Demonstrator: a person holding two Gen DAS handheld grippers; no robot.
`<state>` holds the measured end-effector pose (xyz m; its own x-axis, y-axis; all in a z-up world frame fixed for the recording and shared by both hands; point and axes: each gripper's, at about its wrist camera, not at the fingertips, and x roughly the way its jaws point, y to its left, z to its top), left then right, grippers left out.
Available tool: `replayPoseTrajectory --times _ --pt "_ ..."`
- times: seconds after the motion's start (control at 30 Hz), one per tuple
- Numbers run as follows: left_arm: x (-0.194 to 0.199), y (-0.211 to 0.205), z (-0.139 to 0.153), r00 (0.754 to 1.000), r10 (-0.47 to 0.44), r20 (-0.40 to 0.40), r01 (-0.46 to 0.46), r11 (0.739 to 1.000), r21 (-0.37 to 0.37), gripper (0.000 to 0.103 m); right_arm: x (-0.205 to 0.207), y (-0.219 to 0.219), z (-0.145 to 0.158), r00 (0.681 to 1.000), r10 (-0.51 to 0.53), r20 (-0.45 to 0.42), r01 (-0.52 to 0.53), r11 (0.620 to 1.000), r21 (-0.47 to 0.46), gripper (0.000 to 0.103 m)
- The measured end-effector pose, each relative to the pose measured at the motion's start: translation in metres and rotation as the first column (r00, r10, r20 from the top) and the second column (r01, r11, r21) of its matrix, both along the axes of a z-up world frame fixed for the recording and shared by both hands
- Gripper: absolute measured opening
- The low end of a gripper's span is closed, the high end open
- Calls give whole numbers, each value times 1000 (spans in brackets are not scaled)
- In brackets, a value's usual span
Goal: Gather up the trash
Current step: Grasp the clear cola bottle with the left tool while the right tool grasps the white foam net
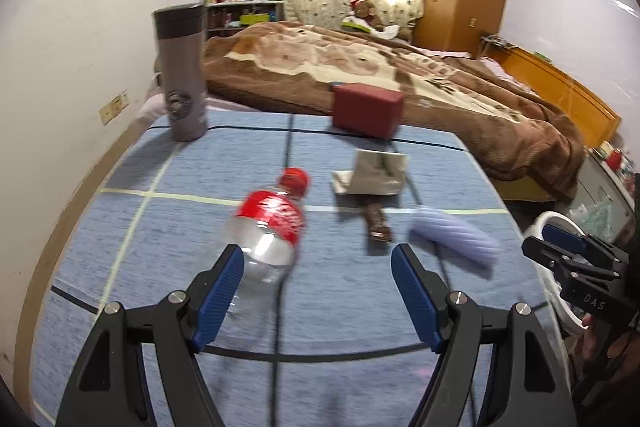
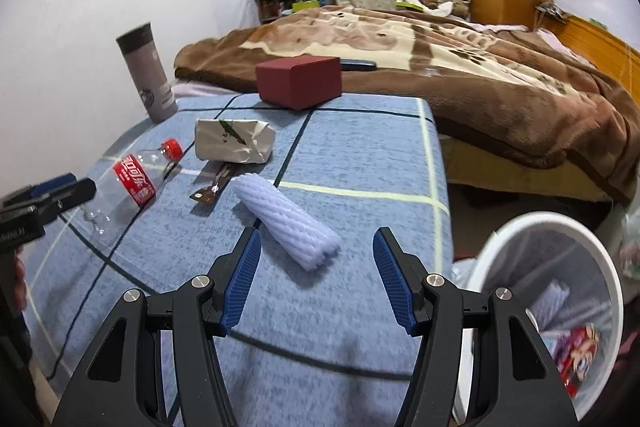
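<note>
We have two pieces of trash lined up, one in front of each claw. Our left claw (image 1: 318, 259) stands wide and empty, and the clear plastic bottle (image 1: 268, 231) lies on the blue cloth of the bench (image 1: 160, 247) just ahead of it, toward its left finger. The bottle's long axis runs away from us, red cap at the far end, base nearest the claw, so the jaws would straddle the body across its width.

Our right claw (image 2: 316, 243) is also wide and holds nothing. The pale foam sleeve (image 2: 286, 221) lies right in front of it, its near end between the fingertips but untouched. Its long axis slants from near right to far left, so we judge a slight roll of the wrist would square the jaws across it.

The white bin (image 2: 560, 307) sits low at the near right, beside the bench, closer to our right hand. The crumpled paper bag (image 2: 234, 141) and brown wrapper (image 2: 214, 189) wait farther off, between the two.
</note>
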<state>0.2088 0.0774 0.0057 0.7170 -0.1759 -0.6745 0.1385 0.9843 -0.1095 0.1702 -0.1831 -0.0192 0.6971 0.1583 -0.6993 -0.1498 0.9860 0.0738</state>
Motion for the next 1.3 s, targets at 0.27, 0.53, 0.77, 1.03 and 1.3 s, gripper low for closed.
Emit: replayPoseTrajectory --times 0.27,0.53,0.77,1.03,1.3 --pt "28 29 -14 999 24 -48 -24 1000 0 78 28 18 -11 997 77 -21 -78 996 -45 60" --pt "52 29 -34 993 -26 -119 31 999 34 78 50 30 -24 988 134 -75 -140 988 -70 60" --pt "66 24 -46 985 -41 -169 50 997 52 78 58 36 -32 981 161 -112 -171 981 -87 60" --pt "71 16 -48 982 -51 -180 67 994 83 78 66 39 -38 976 163 -141 -177 980 -91 60" --pt "70 10 -51 982 -49 -181 66 994 89 67 65 39 -43 969 181 -167 -192 980 -51 58"
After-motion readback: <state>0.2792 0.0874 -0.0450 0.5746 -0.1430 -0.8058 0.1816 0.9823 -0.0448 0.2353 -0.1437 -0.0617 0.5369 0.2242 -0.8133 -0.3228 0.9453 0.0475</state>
